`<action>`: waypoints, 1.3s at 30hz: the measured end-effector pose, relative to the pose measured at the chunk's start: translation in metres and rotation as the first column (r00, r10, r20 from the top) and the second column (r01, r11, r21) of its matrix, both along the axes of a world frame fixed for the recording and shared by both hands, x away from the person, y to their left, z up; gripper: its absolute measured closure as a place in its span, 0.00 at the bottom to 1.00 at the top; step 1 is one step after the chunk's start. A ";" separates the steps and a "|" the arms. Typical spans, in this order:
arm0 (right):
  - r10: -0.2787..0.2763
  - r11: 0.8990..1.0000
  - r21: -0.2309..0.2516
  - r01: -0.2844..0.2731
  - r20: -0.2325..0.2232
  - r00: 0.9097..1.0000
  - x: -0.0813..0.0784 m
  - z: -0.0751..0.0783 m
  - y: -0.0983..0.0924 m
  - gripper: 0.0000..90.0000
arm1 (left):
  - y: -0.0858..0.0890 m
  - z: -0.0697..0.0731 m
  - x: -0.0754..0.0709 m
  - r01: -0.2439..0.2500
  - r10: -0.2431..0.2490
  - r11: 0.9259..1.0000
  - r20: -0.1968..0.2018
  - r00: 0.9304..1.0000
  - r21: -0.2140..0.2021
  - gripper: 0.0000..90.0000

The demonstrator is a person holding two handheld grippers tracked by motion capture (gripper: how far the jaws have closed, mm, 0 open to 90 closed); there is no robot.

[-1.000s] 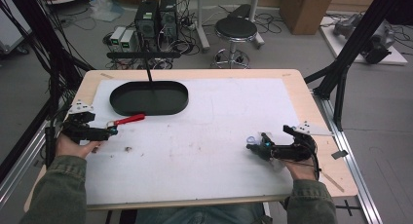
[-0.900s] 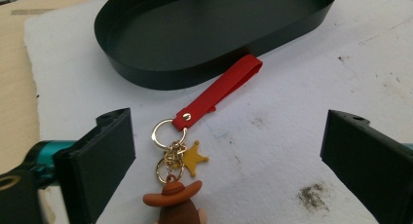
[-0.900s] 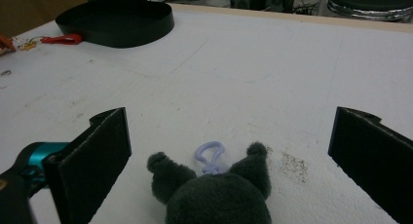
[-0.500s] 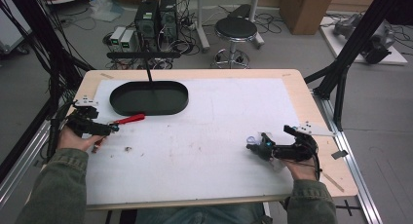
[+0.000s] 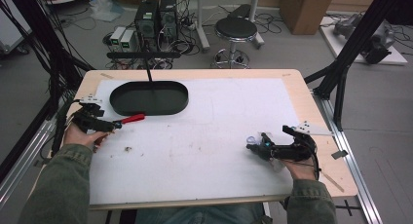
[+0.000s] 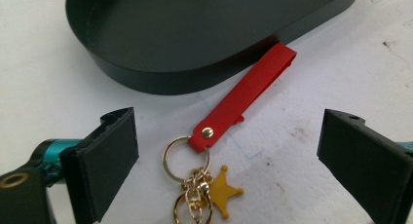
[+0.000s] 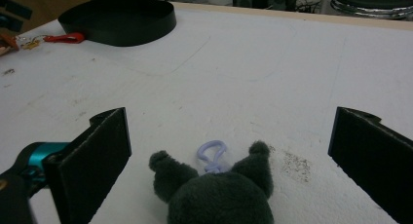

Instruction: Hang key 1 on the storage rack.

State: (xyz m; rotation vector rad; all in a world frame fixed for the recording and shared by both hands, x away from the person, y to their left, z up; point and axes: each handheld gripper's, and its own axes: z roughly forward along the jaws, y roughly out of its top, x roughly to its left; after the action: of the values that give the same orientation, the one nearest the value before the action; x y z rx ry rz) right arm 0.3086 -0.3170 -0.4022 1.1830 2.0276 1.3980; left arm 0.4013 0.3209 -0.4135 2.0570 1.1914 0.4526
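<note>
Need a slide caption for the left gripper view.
Open left gripper straddling a red-strap keychain with a gold star charm, beside the black tray.

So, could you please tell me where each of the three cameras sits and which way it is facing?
High view: above the person's side of the table, looking forward and down on the white table mat; both forearms, left gripper and right gripper show.
Left gripper view: rides the left gripper, looking down between its open jaws at the red-strap keyring beside the black oval tray.
Right gripper view: rides the right gripper, looking across the table over the dark grey plush toy, jaws open.
Shared: all three show the tray and keyring.
</note>
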 end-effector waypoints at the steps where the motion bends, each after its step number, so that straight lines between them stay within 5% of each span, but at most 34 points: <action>1: 0.000 1.000 -0.002 0.000 -0.004 1.000 0.000 0.000 0.000 0.01 | -0.001 -0.003 0.002 0.006 -0.006 1.000 -0.011 1.000 0.003 0.11; 7: 0.000 1.000 -0.005 0.000 -0.005 1.000 0.000 0.000 0.001 0.01 | -0.006 -0.014 0.008 0.039 -0.037 0.999 -0.052 0.998 0.036 0.14; 17: 0.008 1.000 -0.016 -0.008 -0.008 1.000 0.002 -0.001 0.002 0.01 | -0.007 -0.020 0.013 0.034 -0.034 0.999 -0.013 0.999 -0.002 0.18; 21: 0.009 1.000 -0.018 -0.009 -0.013 1.000 0.002 -0.002 0.003 0.01 | -0.011 -0.021 0.014 0.037 -0.038 0.999 0.018 0.999 0.013 0.21; 29: 0.013 1.000 -0.024 -0.014 -0.019 1.000 0.003 -0.002 0.003 0.01 | -0.014 -0.022 0.015 0.053 -0.053 0.998 0.012 0.999 0.045 0.24; 33: 0.014 1.000 -0.027 -0.015 -0.022 1.000 0.003 -0.002 0.004 0.01 | -0.017 -0.025 0.016 0.082 -0.082 0.993 -0.007 0.997 0.086 0.33; 36: 0.014 1.000 -0.026 -0.015 -0.024 1.000 0.003 -0.002 0.004 0.01 | -0.025 -0.021 0.021 0.127 -0.124 0.980 -0.031 0.992 0.151 0.34; 39: 0.014 1.000 -0.027 -0.015 -0.024 1.000 0.003 -0.003 0.004 0.01 | -0.033 -0.021 0.022 0.163 -0.159 0.973 -0.035 0.987 0.166 0.44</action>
State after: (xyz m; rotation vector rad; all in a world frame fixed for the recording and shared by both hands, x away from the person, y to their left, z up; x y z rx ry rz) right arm 0.3114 -0.3134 -0.4047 1.1820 2.0687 1.3652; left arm 0.4228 0.2883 -0.4340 2.2881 1.0172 0.4682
